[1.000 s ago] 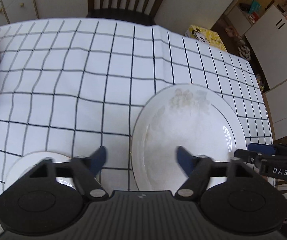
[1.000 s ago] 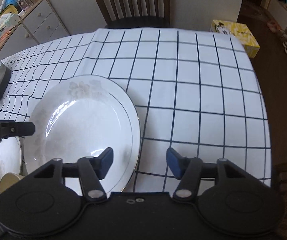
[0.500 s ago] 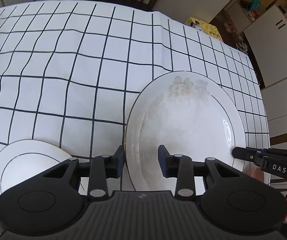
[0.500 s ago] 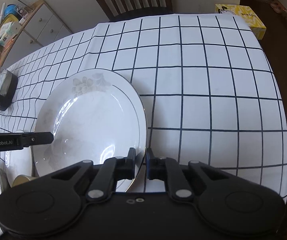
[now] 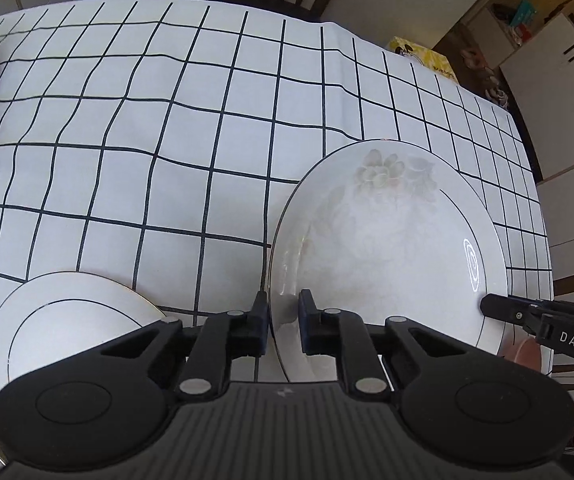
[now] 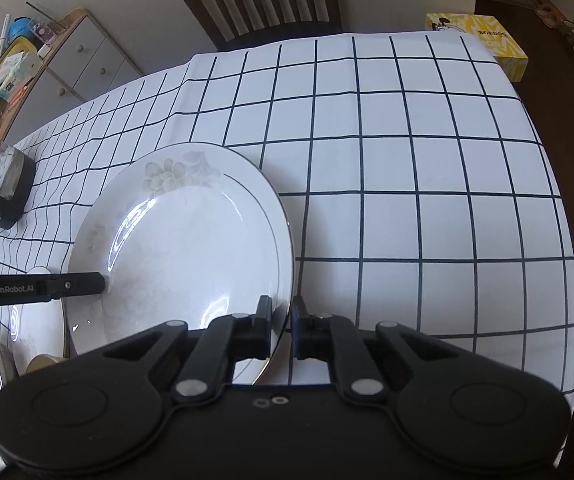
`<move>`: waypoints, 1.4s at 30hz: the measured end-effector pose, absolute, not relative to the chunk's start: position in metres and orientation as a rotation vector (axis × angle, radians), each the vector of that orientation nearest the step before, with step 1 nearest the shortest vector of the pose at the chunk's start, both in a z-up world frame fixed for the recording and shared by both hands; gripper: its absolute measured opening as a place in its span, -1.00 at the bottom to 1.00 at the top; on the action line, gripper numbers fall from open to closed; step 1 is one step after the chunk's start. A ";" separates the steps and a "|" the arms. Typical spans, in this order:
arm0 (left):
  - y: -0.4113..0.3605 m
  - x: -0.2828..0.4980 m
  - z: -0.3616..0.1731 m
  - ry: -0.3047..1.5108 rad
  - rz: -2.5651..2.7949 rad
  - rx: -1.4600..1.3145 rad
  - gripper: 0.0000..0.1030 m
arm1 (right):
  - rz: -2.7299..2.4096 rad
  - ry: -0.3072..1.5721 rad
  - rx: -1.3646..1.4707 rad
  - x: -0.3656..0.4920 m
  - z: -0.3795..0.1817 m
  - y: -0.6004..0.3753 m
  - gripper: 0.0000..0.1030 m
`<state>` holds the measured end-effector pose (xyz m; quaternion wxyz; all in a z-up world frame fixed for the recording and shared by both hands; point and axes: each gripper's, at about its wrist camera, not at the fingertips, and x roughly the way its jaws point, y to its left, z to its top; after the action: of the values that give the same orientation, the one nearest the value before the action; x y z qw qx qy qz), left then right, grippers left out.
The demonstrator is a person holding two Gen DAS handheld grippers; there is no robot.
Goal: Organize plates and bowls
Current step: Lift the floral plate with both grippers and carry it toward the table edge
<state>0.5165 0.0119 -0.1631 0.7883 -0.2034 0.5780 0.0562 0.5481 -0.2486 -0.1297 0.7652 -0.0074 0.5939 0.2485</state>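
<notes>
Table (image 5: 191,152) draped in a white cloth with a black grid. Beyond its far edge, a dark wooden slat-back chair (image 6: 263,0); on the floor off its far right corner, a yellow box (image 6: 483,42). Left of the table, a pale drawer cabinet (image 6: 83,60) carrying clutter. On the table's left edge, a dark-based glass container (image 6: 9,178).

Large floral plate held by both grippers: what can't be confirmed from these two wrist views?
- Large plate near rim: both views, hidden behind gripper bodies.
- Whether it is lifted off the tablecloth: unclear.
- Small plate: left view, partly covered by left gripper.
- Right gripper grip: rim between the jaws.
</notes>
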 end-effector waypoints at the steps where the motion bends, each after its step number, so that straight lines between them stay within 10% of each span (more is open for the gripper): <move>1: 0.011 0.516 -0.162 1.240 0.120 -0.428 -0.74 | 0.538 1.285 -0.021 0.547 -0.129 -0.248 -0.80; 42: -0.069 0.350 -0.013 1.046 -0.145 -0.261 -0.75 | 0.404 1.058 0.103 0.375 0.005 -0.336 -0.81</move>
<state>0.3496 -0.0685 -0.0126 0.8558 -0.1240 0.4974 -0.0689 0.3748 -0.3364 0.0047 0.8427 0.0487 0.5009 0.1915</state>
